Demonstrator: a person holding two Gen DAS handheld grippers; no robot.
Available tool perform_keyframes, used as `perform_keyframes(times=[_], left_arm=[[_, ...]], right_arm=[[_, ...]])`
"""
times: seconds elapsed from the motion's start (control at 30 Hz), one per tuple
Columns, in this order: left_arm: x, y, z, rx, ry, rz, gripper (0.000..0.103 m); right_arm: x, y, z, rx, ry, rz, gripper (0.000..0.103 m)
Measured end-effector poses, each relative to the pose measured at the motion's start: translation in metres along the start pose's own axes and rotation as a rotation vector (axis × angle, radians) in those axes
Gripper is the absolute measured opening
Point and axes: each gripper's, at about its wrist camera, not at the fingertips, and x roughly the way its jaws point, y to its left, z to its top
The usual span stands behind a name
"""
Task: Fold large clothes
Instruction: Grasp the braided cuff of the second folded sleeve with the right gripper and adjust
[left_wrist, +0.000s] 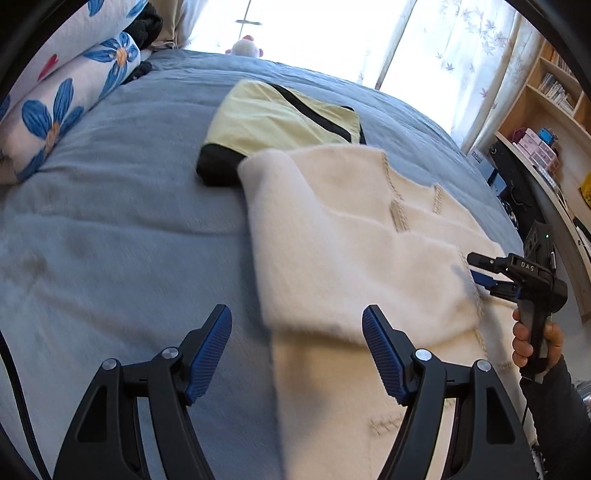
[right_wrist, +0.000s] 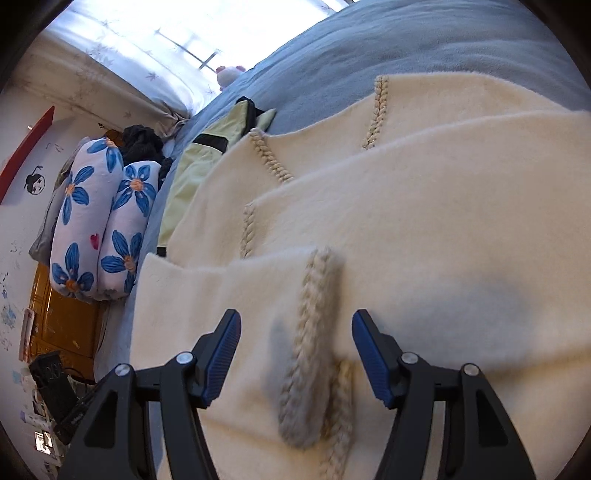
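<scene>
Cream sweater (left_wrist: 332, 236): bookshelf (left_wrist: 554, 92) only in left view.

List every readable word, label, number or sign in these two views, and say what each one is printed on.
"D A S": white letters on the black body of the right tongs, seen in the left wrist view.
Spines and boxes on the bookshelf: too small to read.
Yellow item at the right edge: blurred, unreadable.
Papers and stickers on the wall in the right wrist view: unreadable.
No text shows on the white sweater or the yellow garment.

Blown-out window (left_wrist: 314, 33) backlight, fisheye blur
</scene>
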Motion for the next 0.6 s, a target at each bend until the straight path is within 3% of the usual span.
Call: perform_keyframes(times=[0.27,0.3,0.33,0.43,0.6], left_arm=[[0.039,0.023,0.036,-0.059,0.051,0.000,0.072],[0.044,0.025,0.038,-0.063,0.059,0.003,0.072],[0.049,0.026,0.039,-0.067,0.066,0.006,0.072],[0.058,0.027,0.043,-0.075,0.076,0.006,0.072],[0.065,0.025,0.046,-0.065,0.078,0.004,0.072]], right_arm=[[0.032,0.015,0.013,-0.082,0.062,0.070,0.059],[0.035,0.018,0.013,-0.098,0.073,0.070,0.040],[0.038,0.020,0.012,-0.109,0.091,0.076,0.015],[0.032,0.037,0.004,-0.203,0.078,-0.003,0.014],[-0.012,0.076,0.003,-0.331,-0.028,-0.003,0.014]])
